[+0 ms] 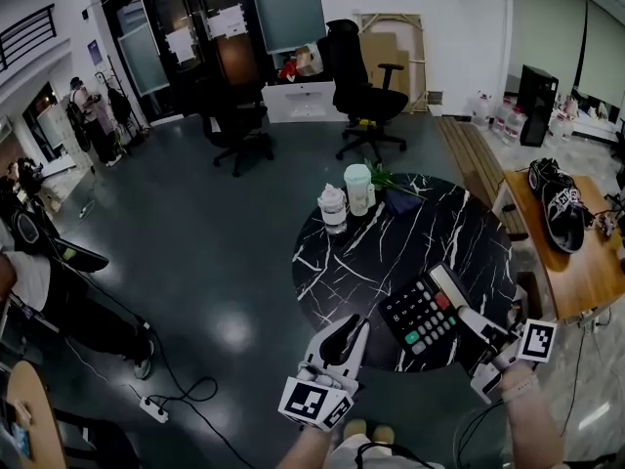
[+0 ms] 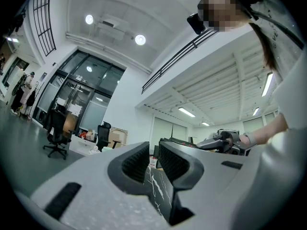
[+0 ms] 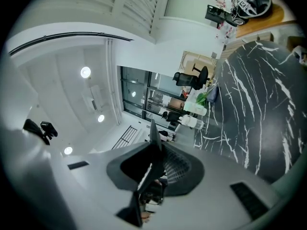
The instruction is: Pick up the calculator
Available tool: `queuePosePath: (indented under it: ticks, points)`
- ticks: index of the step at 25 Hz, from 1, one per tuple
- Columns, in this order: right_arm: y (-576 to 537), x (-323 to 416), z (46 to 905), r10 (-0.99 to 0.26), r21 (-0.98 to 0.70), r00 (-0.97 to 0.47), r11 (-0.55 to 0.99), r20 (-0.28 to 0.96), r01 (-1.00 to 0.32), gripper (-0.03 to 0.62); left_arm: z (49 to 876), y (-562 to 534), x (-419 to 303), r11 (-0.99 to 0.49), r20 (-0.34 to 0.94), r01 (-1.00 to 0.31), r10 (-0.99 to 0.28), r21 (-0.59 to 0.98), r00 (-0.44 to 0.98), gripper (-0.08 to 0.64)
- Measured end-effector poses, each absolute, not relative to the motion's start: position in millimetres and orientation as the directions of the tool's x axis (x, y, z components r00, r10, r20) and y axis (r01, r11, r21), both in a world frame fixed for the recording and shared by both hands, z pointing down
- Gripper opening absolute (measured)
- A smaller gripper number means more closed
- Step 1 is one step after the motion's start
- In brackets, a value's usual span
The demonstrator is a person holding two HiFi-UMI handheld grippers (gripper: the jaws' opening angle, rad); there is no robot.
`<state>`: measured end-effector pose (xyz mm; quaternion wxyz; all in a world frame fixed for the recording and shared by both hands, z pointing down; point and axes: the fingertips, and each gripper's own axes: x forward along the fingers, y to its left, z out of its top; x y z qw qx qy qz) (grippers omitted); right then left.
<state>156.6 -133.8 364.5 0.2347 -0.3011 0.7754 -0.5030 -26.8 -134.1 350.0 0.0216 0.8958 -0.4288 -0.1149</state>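
The black calculator (image 1: 422, 317), with a grey display and red and green keys, hangs over the near right part of the round black marble table (image 1: 391, 252). My right gripper (image 1: 467, 322) is shut on its near right end. In the right gripper view the calculator (image 3: 152, 143) stands edge-on between the pads, and the table (image 3: 259, 104) lies to the right. My left gripper (image 1: 354, 332) sits at the table's near edge, left of the calculator. Its jaws stand a narrow gap apart with nothing between them (image 2: 153, 152). The left gripper view shows the right gripper (image 2: 223, 142) at the right.
Two lidded cups (image 1: 333, 206) (image 1: 358, 188), a green plant (image 1: 386, 177) and a blue cloth (image 1: 402, 201) sit at the table's far side. A wooden desk (image 1: 586, 272) with dark gear stands on the right. Office chairs (image 1: 361, 86) are further back. A power strip (image 1: 153, 409) lies on the floor.
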Motion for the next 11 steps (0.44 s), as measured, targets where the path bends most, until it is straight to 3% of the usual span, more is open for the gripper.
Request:
queuePosePath:
  ticks: [11]
  points:
    - [-130.3, 158.9, 371.5, -0.719, -0.927, -0.692, 0.301, -0.066, -0.225, 0.066, 358.4, -135.8, -24.0, -0.648, -0.180, -0.748, -0.760, 0.146, 0.624, 0.064]
